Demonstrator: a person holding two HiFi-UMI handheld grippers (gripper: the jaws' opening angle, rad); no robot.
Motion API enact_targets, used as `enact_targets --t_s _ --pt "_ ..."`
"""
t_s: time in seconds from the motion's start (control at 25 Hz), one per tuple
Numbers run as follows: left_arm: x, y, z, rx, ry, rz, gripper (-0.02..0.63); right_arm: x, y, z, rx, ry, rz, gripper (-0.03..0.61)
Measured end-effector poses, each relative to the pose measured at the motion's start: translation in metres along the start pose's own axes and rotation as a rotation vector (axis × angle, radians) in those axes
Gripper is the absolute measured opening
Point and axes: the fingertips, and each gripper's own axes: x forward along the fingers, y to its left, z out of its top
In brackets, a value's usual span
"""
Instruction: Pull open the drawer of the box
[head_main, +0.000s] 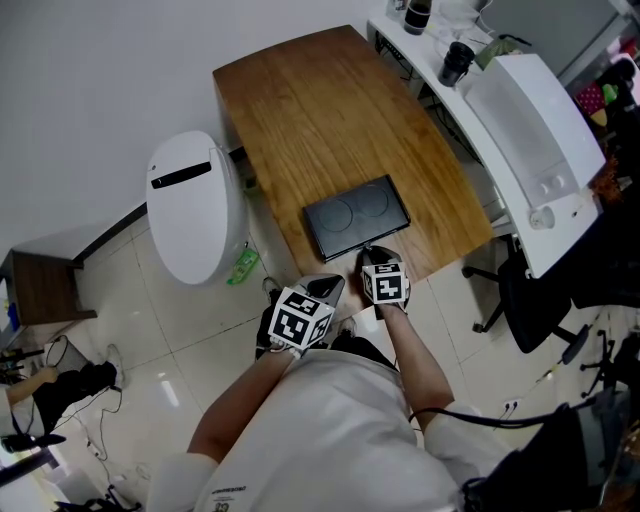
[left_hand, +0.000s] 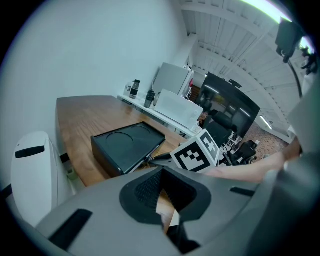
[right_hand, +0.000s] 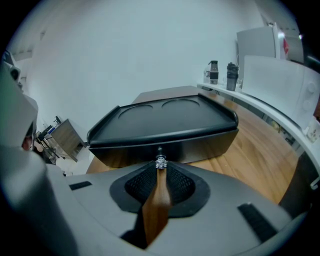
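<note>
A flat black box (head_main: 355, 217) with two round recesses in its lid lies near the front edge of the wooden table (head_main: 320, 110). In the right gripper view its front face (right_hand: 165, 145) carries a small crystal-like drawer knob (right_hand: 160, 161). My right gripper (right_hand: 160, 163) is shut on that knob, and the drawer front looks flush with the box. In the head view the right gripper (head_main: 368, 253) touches the box's near side. My left gripper (head_main: 328, 287) hangs just left of it, off the table edge, and is shut (left_hand: 161, 176) on nothing. The box (left_hand: 127, 142) lies ahead of it.
A white rounded bin (head_main: 195, 205) stands on the floor left of the table, with a green bottle (head_main: 243, 265) beside it. A white machine (head_main: 530, 130) and dark bottles (head_main: 457, 62) sit on the counter to the right. An office chair (head_main: 530, 300) stands at the table's right corner.
</note>
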Motion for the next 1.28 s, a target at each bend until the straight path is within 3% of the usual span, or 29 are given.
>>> enact_targets --t_s 1.28 --pt "-0.003 -0.03 -0.022 -0.001 0.01 0.011 0.002 -0.027 -0.006 -0.042 0.001 0.023 0.006 0.052"
